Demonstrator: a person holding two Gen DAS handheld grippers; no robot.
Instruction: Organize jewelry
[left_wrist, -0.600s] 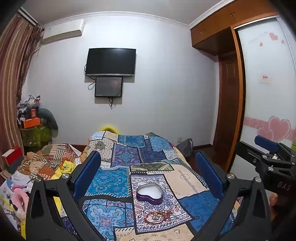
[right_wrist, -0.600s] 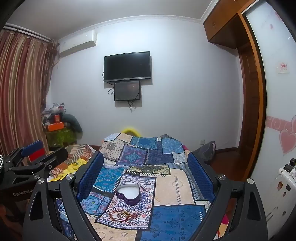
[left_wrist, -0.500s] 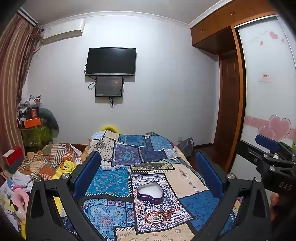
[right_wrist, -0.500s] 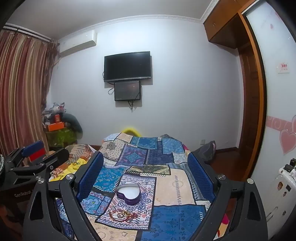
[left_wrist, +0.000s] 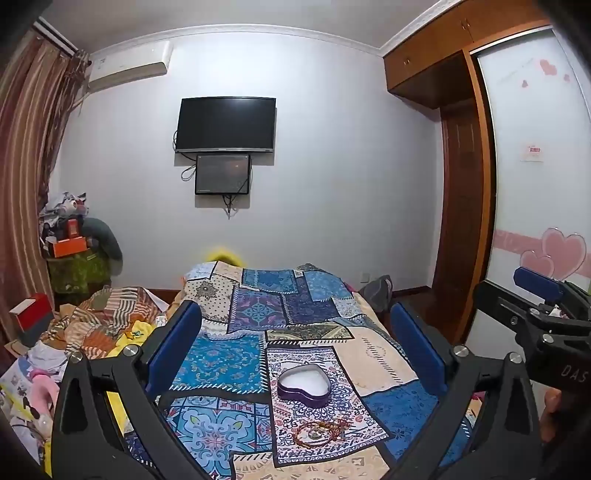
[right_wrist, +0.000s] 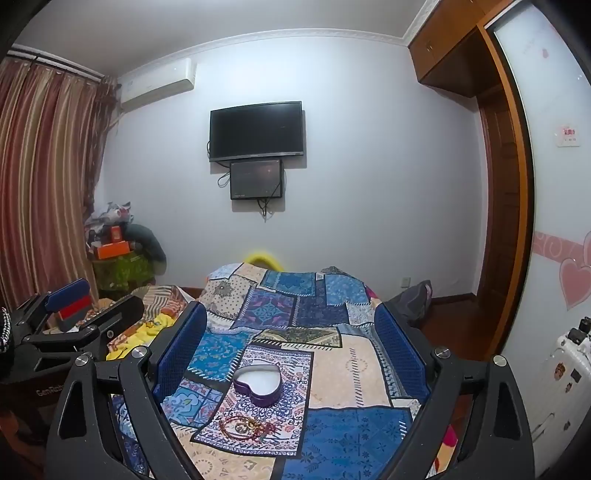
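A purple heart-shaped tin (left_wrist: 303, 384) with a white inside lies open on the patchwork bedspread (left_wrist: 229, 362); it also shows in the right wrist view (right_wrist: 258, 384). A small heap of beaded bracelets and chains (left_wrist: 320, 432) lies just in front of it, seen too in the right wrist view (right_wrist: 245, 428). My left gripper (left_wrist: 295, 347) is open and empty, held above the bed. My right gripper (right_wrist: 291, 343) is open and empty too, beside the left one.
A pile of clothes and cloth (left_wrist: 99, 325) lies left of the bed. A dark bag (right_wrist: 415, 299) sits on the floor at the right, by the wooden wardrobe (right_wrist: 506, 229). A TV (left_wrist: 225, 123) hangs on the far wall.
Both grippers have drifted very slightly; the view has barely shifted. Nothing on the bed has moved.
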